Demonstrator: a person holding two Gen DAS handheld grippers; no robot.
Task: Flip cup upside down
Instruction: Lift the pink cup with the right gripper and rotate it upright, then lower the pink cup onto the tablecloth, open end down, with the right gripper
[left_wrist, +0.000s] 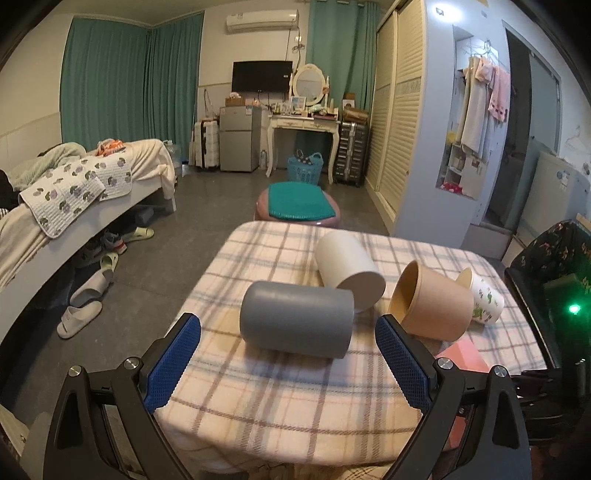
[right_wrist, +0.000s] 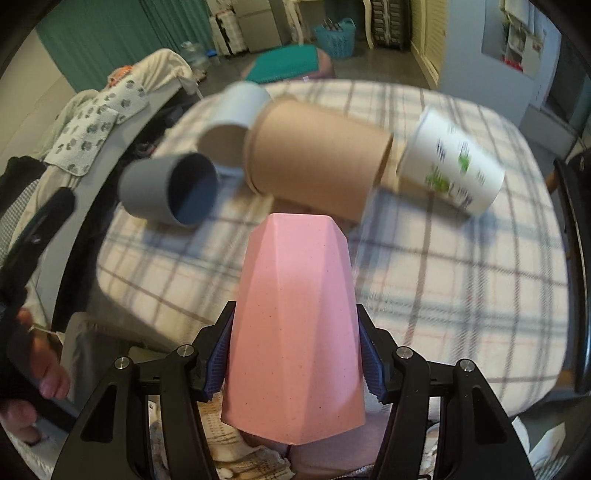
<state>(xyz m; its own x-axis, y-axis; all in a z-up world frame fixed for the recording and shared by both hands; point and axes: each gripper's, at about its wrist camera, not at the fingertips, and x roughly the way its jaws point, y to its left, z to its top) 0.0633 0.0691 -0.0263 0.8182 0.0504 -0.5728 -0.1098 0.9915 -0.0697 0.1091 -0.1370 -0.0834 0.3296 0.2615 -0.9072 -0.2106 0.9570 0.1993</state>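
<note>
My right gripper (right_wrist: 295, 360) is shut on a pink faceted cup (right_wrist: 293, 325) and holds it above the near part of the checked tablecloth (right_wrist: 443, 266); its narrow end points away from me. A corner of the pink cup shows in the left wrist view (left_wrist: 463, 354). My left gripper (left_wrist: 288, 343) is open and empty, with its blue pads (left_wrist: 173, 362) either side of a grey cup (left_wrist: 295, 319) that lies on its side. The grey cup also shows in the right wrist view (right_wrist: 173, 188).
A white cup (left_wrist: 349, 269), a brown paper cup (left_wrist: 432, 304) and a white printed cup (left_wrist: 484, 295) lie on their sides on the table. A pink stool (left_wrist: 297, 205) stands beyond the table. A bed (left_wrist: 74, 192) is at left, a dark chair (left_wrist: 546, 280) at right.
</note>
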